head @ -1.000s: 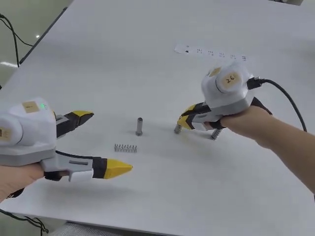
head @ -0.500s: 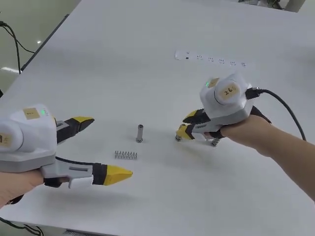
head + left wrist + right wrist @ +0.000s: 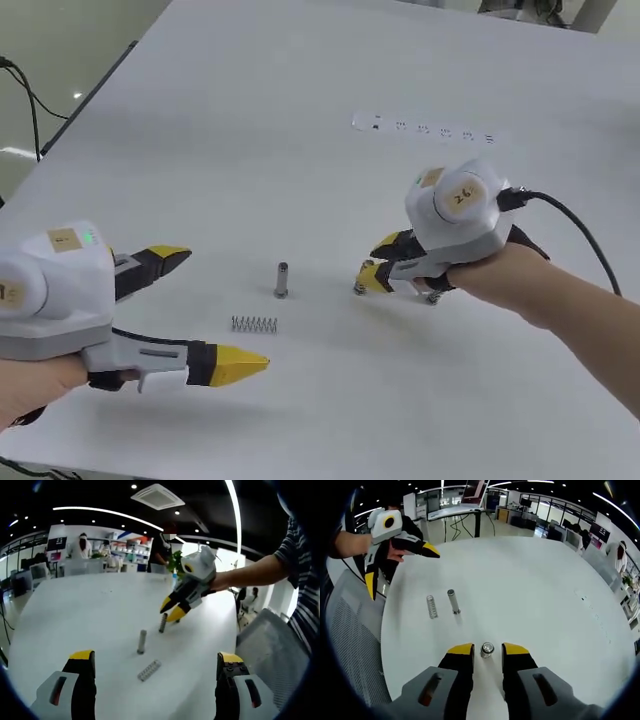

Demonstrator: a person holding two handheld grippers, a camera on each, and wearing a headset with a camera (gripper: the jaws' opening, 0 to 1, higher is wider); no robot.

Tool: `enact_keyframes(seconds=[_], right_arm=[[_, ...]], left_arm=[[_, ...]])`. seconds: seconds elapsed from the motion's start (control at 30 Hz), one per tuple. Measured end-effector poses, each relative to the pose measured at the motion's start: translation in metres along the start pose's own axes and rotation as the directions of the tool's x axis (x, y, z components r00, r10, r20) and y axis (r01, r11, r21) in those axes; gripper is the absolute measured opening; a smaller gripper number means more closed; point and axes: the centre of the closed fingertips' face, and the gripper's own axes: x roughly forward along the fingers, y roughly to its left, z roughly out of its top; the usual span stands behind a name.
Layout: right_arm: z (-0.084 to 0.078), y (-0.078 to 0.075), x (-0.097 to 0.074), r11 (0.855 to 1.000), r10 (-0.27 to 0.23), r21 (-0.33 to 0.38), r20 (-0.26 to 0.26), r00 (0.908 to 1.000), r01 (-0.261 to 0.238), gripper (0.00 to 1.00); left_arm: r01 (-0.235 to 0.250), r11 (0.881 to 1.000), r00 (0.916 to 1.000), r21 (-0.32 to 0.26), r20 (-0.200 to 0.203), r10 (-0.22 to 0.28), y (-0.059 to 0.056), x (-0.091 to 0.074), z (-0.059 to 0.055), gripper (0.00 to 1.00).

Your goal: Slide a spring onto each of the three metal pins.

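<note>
The left gripper (image 3: 205, 308), white plastic with black jaws tipped in yellow wedges, hangs over the smooth white table (image 3: 300, 180) with its jaws spread wide. In the left gripper view the left gripper (image 3: 155, 657) frames the parts beyond it. Just past its tips a loose spring (image 3: 254, 324), a fine grey wire coil, lies flat on its side. Beside it a bare pin (image 3: 281, 280), a plain metal cylinder, stands upright.

Further right a second pin (image 3: 360, 288), ribbed by the coil it wears, stands at the tips of the right gripper (image 3: 376, 264). In the right gripper view the right gripper (image 3: 488, 650) has its jaws slightly apart on either side of the pin's round shiny top, with a sliver of table showing on each side. A third pin (image 3: 432, 297), also coiled, peeps out below the hand. A flat white power strip (image 3: 425, 130) lies far back.

Compared with a second ago, the spring and bare pin lie as they did, the left jaws stay wide, and the right gripper remains at the same pin.
</note>
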Motion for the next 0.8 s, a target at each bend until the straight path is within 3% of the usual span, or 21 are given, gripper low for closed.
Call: enact_keyframes(seconds=[0.37, 0.8], right_arm=[[0.001, 0.003, -0.009, 1.000, -0.008, -0.003, 0.018, 0.9998, 0.008, 0.20], [0.004, 0.005, -0.029, 0.997, -0.022, 0.071, 0.087, 0.9960, 0.016, 0.24]], left_arm=[[0.004, 1.000, 1.0000, 0.005, 0.002, -0.004, -0.002, 0.001, 0.002, 0.98], [0.006, 1.000, 1.0000, 0.010, -0.007, -0.006, -0.004, 0.001, 0.000, 0.98]])
